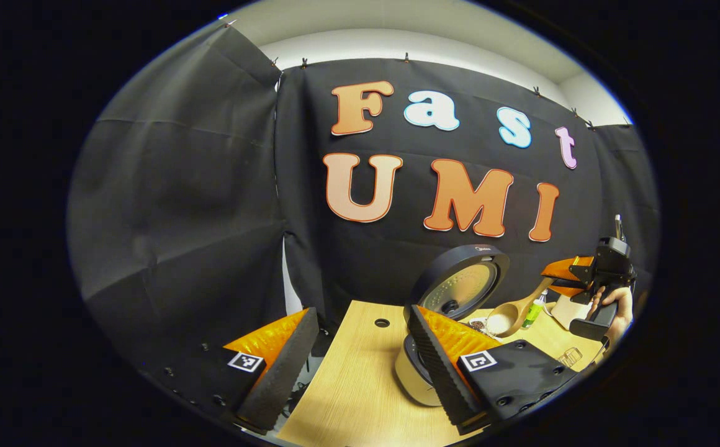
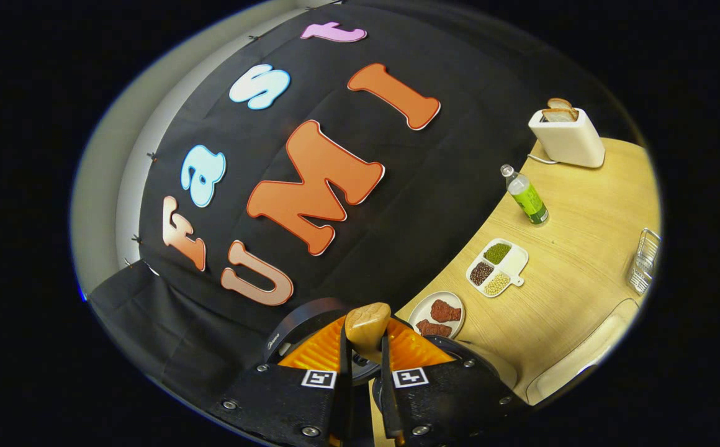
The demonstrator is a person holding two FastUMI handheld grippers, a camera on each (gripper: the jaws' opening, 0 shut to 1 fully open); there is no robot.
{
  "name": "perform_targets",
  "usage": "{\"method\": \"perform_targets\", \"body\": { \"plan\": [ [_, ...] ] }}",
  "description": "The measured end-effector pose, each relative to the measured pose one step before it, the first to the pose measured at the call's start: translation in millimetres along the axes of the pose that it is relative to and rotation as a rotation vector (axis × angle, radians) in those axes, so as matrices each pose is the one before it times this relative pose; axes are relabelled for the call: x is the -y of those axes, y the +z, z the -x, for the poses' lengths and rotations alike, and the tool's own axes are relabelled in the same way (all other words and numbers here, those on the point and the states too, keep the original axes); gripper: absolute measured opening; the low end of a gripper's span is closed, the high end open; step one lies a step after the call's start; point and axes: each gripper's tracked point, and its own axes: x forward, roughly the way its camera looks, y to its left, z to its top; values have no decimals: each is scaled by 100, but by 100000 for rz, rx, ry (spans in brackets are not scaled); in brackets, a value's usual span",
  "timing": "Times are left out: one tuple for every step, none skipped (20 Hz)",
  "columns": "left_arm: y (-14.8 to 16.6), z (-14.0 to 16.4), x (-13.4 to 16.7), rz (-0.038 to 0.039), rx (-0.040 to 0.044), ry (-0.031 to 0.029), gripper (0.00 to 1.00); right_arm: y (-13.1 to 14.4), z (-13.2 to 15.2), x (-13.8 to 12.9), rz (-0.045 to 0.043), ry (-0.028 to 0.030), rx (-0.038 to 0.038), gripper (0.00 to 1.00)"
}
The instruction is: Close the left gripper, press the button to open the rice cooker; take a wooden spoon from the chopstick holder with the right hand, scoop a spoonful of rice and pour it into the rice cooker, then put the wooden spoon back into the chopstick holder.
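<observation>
above the open rice cooker | right gripper clamped on wooden spoon, bowl over the pot | left gripper spread wide, empty, beside cooker on desk

On the table, the toaster stands farthest back by the wall; the bottle is nearer, then the divided tray, then the plate — just beside what seems the rice cooker. A wire basket sits well apart, at the right edge.

Smooth wooden spoon; matt wood-grain table; wire basket
</observation>
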Motion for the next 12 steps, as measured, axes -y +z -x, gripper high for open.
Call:
{"method": "perform_targets", "body": {
  "plan": [
    [44,-56,-24,-33,-54,132,97,-81,-22,-170,2421,-31,142,18],
    [-92,-59,1,8,8,1,97,-5,-69,-86,2120,3,244,18],
    [17,41,42,151,-5,-239,97,12,119,-93,1664,-44,298,18],
    [59,15,20,192,44,-167,97,-33,10,-8,1304,-60,57,18],
    [-112,-105,33,113,145,-97,97,-91,20,-131,1108,-4,-106,18],
    [47,-52,-7,124,3,-32,97,39,-38,-127,1329,202,-33,18],
    [-13,52,19,164,-63,-128,97,-132,143,-118,1712,215,-205,18],
    [-19,-62,40,136,-87,-56,99,38,-16,-209,1863,147,144,18],
    [-21,-33,-20,41,-123,39,97,88,153,-221,1975,344,317,19],
    [-53,-9,-23,-13,-72,-29,97,59,-17,-221,2000,465,483,18],
    [-2,-74,4,-74,-171,25,97,8,43,-227,1927,419,254,18],
    [-63,18,38,-132,-156,-32,97,-18,9,-220,1740,390,257,18]
  ]
}}
